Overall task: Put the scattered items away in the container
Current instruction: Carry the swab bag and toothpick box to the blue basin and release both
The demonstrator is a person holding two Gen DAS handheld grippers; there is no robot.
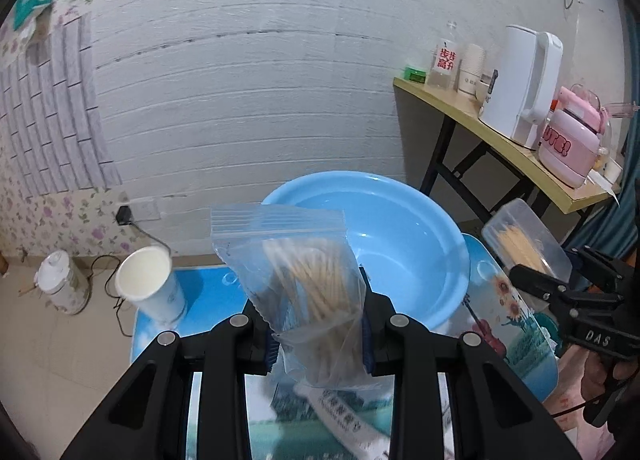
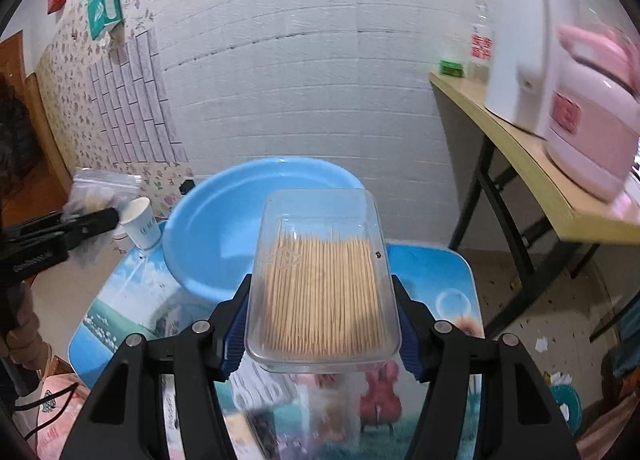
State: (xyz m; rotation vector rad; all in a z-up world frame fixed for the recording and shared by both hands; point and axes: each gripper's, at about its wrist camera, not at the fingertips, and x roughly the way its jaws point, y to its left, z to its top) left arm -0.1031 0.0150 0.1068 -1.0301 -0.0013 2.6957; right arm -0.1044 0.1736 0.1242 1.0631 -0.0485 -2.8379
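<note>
My left hand-held gripper (image 1: 318,324) pinches the bag (image 1: 296,272), my right hand-held gripper (image 2: 320,324) clamps the box (image 2: 322,284); I should carry both over the basin (image 1: 400,227) before letting go.

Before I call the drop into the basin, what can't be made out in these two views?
- Left wrist: items on the small table below the left gripper are covered by its zip bag and fingers; only part of a white packet shows.
- Right wrist: table items under the clear toothpick box in the right gripper are blurred.
- Right wrist: basin floor partly hidden by the box.
</note>
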